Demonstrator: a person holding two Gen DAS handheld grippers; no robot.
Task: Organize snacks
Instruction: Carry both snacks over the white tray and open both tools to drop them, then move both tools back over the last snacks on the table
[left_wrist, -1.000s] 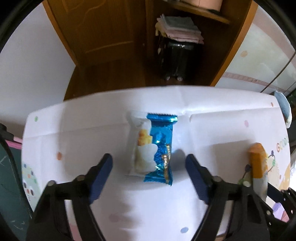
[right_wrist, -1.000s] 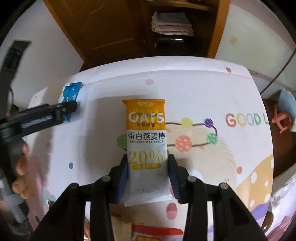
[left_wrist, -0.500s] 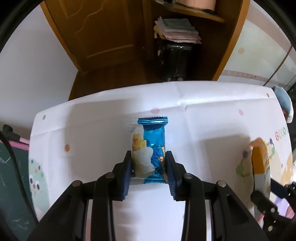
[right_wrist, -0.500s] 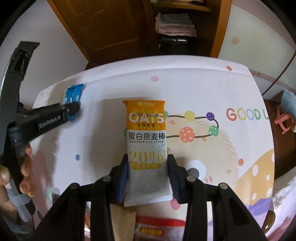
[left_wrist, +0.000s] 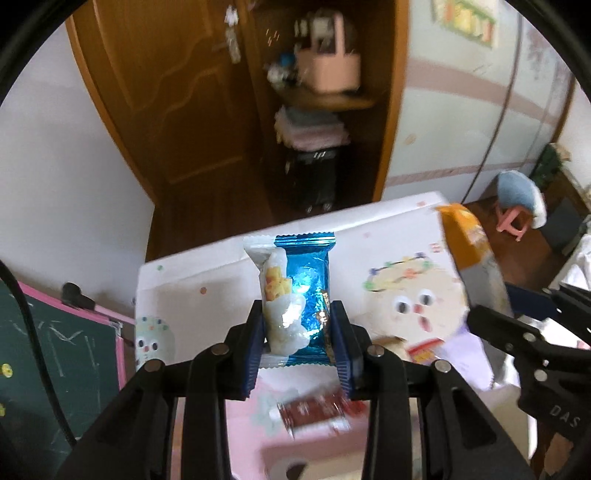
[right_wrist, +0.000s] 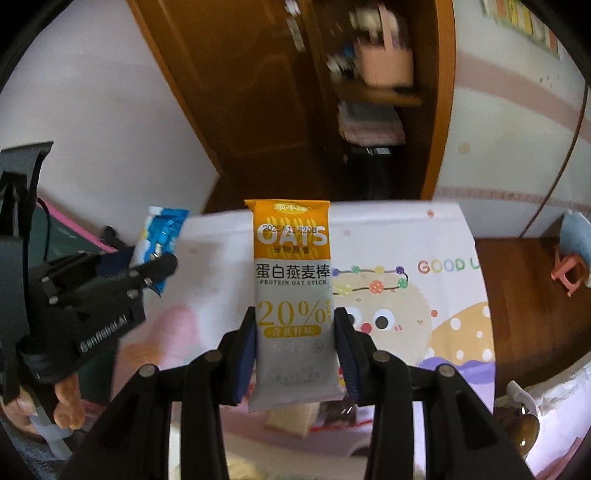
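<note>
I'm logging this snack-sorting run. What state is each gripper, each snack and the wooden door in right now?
Left gripper: shut on the blue snack pack.
Blue snack pack: sealed, held off the table.
Right gripper: shut on the oat bar.
Oat bar: sealed, upright in the grip, held off the table.
Red snack pack: lying flat, not gripped, blurred.
Wooden door: appears shut.

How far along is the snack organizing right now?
Done: both picks. The left gripper is shut on the blue snack packet, the right gripper on the oat stick, both held above the table. Left: placing them; a red packet lies below. No sorted group shows.
</note>
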